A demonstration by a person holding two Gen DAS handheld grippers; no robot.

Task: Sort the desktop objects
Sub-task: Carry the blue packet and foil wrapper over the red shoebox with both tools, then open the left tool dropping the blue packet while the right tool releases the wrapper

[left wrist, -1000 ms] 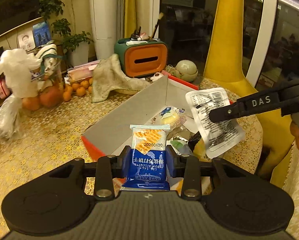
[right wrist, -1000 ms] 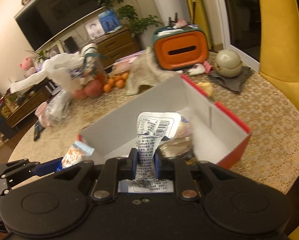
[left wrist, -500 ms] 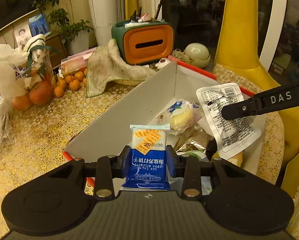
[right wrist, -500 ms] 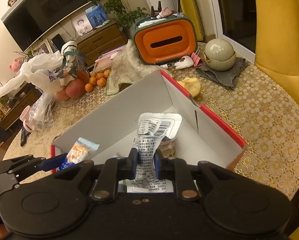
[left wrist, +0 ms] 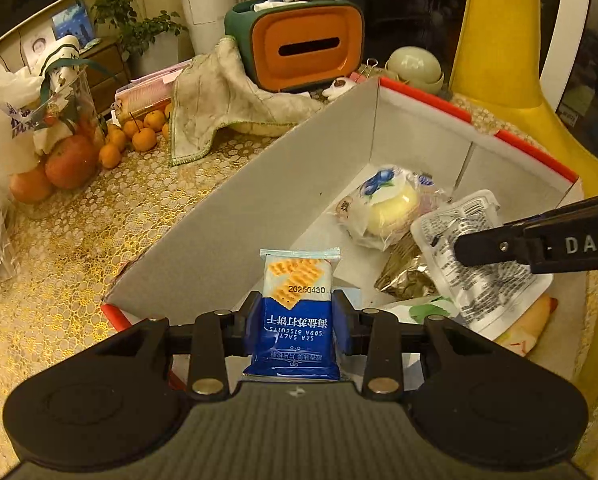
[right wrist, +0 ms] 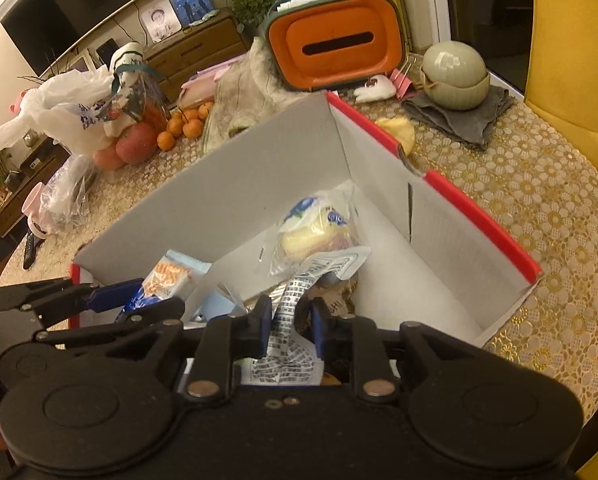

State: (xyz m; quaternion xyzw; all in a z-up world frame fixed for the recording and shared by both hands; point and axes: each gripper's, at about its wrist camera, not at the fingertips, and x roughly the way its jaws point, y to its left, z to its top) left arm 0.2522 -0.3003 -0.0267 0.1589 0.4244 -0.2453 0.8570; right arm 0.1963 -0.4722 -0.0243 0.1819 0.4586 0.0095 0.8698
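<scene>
Two grippers are hanging over the red-rimmed box point(left wrist: 423, 98), each carrying a snack. Left gripper point(left wrist: 295, 316) is clenching a blue cracker packet point(left wrist: 297, 304) above the box's near corner; right gripper point(right wrist: 289, 322) is letting its fingers part around a white printed pouch point(right wrist: 295, 300), which is sagging toward the wrapped bun point(right wrist: 315, 232) inside the box. Judging from this, the pouch may snag on one finger, and the cracker packet, dropped too near that wall, may fall onto the tabletop point(left wrist: 79, 240)
</scene>
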